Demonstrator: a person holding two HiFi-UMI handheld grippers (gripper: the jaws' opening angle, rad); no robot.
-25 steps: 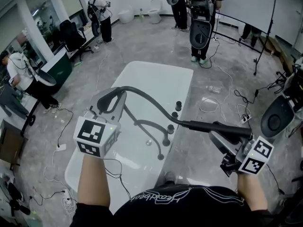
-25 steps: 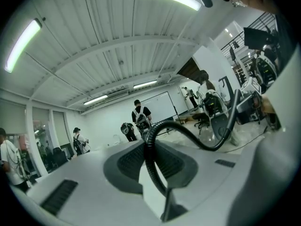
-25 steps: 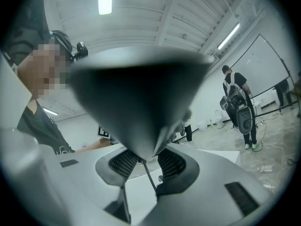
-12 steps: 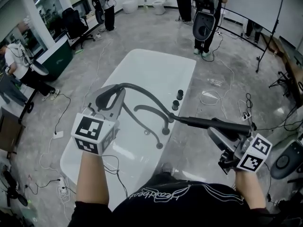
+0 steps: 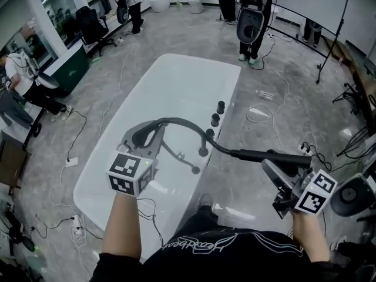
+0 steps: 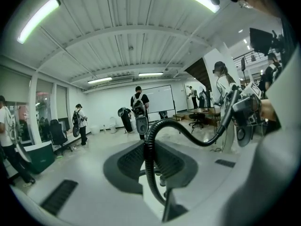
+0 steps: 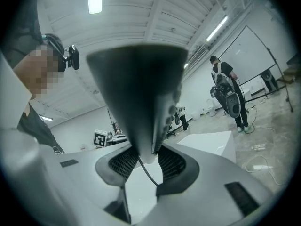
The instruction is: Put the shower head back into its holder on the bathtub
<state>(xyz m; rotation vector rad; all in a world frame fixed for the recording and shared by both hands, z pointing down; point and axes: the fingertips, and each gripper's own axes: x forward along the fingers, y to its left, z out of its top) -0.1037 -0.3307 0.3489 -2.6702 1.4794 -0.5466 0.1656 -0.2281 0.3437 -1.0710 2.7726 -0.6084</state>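
Observation:
The black shower head (image 5: 267, 155) lies level over the floor just right of the white bathtub (image 5: 170, 87), and my right gripper (image 5: 277, 167) is shut on its handle. In the right gripper view the shower head (image 7: 141, 88) fills the middle as a dark cone between the jaws of that gripper (image 7: 143, 161). Its black ribbed hose (image 5: 185, 124) arcs left to my left gripper (image 5: 145, 136), which is shut on it over the tub. In the left gripper view the hose (image 6: 149, 149) rises from between the jaws of the left gripper (image 6: 150, 173). A row of black fittings (image 5: 215, 120) stands on the tub's right rim.
A black spout (image 5: 183, 159) curves over the tub by the fittings. Cables (image 5: 261, 128) lie on the grey floor right of the tub. Several people with equipment stand at the far end (image 5: 249, 16) and at the left (image 5: 23, 87). A whiteboard (image 5: 317, 4) stands at the back right.
Both grippers have sunk toward the tub with the hose and shower head. The left gripper has moved right and nearer the rim fittings, and the hose arc is lower.

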